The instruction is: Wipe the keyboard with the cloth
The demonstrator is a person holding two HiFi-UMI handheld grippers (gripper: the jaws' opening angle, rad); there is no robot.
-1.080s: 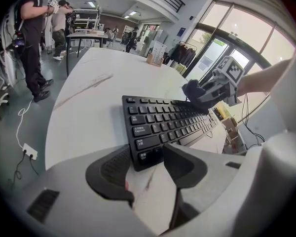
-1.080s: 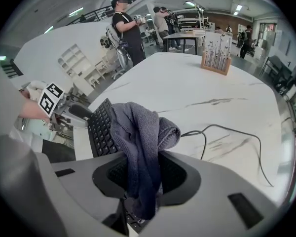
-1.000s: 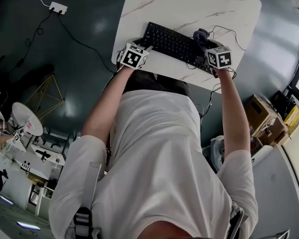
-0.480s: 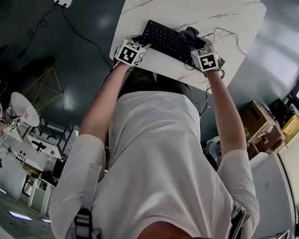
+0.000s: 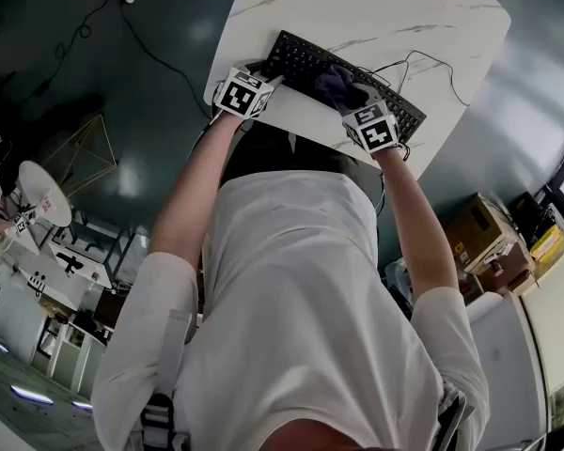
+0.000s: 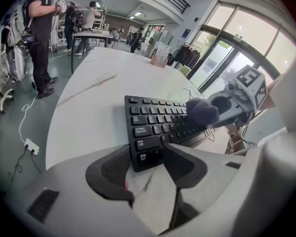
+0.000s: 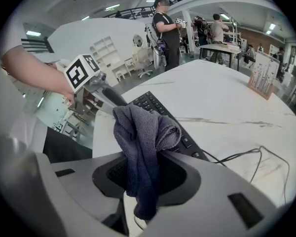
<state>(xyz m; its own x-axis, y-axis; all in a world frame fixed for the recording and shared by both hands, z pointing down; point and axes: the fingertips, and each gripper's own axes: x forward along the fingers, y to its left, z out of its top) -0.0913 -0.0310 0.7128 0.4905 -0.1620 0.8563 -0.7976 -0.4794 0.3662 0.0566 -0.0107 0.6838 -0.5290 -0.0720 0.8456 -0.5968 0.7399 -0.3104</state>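
Grey-blue cloth, pinched tight in the right gripper, sits mid-way along the black flat keyboard, left gripper spread round its corner: wiping looks underway, left keys seemingly remaining.

No legible text, brand or number in any view.
- Black flat keyboard: white legends on keycaps, too small and blurred to read.
- White cube on left gripper: black-and-white square marker patterns, not letters or digits.
- White cube on right gripper: same kind of square patterns, not readable as characters.
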